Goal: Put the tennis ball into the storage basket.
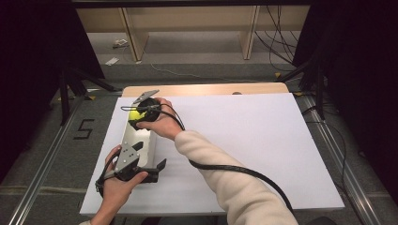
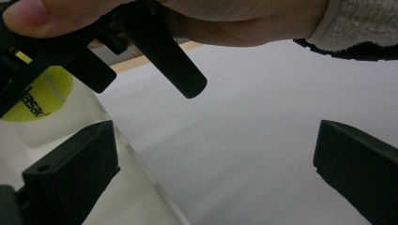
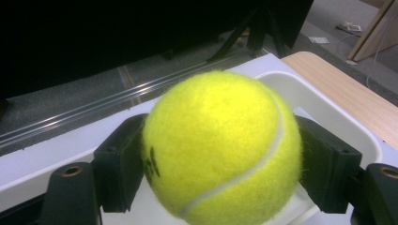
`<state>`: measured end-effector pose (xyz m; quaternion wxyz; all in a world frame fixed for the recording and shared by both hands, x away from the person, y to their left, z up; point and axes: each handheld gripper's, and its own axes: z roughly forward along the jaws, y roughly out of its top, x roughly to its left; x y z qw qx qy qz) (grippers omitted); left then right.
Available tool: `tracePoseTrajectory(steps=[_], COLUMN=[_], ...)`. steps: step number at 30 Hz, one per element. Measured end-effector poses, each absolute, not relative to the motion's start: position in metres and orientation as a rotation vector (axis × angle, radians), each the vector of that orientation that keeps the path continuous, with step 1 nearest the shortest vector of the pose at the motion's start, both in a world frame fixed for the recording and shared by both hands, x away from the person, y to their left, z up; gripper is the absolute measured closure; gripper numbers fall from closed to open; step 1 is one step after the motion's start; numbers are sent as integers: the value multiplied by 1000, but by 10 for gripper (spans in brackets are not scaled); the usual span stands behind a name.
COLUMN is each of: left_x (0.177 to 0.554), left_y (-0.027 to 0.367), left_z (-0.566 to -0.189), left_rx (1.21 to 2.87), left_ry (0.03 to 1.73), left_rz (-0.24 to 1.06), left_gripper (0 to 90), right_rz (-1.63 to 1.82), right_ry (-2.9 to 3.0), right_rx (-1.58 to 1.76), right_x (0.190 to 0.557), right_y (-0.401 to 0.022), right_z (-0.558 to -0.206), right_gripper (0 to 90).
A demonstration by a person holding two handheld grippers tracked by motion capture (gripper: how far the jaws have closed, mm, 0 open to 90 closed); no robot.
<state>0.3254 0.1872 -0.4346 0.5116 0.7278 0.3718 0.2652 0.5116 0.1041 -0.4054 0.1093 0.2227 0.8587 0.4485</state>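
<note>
We see the right gripper [image 1: 139, 114] held over the far end of a long white tray [image 1: 127, 136] that lies along the left side of the white board [image 1: 244, 140]. Its two jaws are pinched on a yellow ball [image 3: 223, 147], one jaw on each side, as the right gripper view shows. In that view the ball hangs above the tray's [image 3: 328, 117] rounded end, clear of the tray floor. In the high view the ball [image 1: 136, 114] appears as a small yellow patch under the right hand [image 1: 157, 119].

We see the left gripper [image 1: 152, 171] at the near end of the tray, held by the left hand [image 1: 117, 180]. Its jaws are spread wide apart with nothing between them; in the left gripper view one jaw sits over the tray wall [image 2: 141, 187] and the other over bare board [image 2: 263, 140]. The same view shows the ball [image 2: 40, 93], with black lettering, farther off and partly behind the right gripper [image 2: 131, 56].

A black cable [image 1: 244, 173] trails from the right gripper across the board, passing the cream sleeve [image 1: 225, 173].
</note>
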Motion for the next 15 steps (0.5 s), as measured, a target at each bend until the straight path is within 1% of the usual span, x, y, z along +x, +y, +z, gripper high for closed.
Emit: tracePoseTrajectory(steps=[15], left_x=[325], left_y=[187], left_z=[-434], left_rx=[1752], left_ry=[894], left_rz=[640], left_gripper=[0], right_rz=[1305], right_ry=[2540], right_rx=[641], right_x=[511], right_y=[106], right_z=[-409], right_gripper=[260])
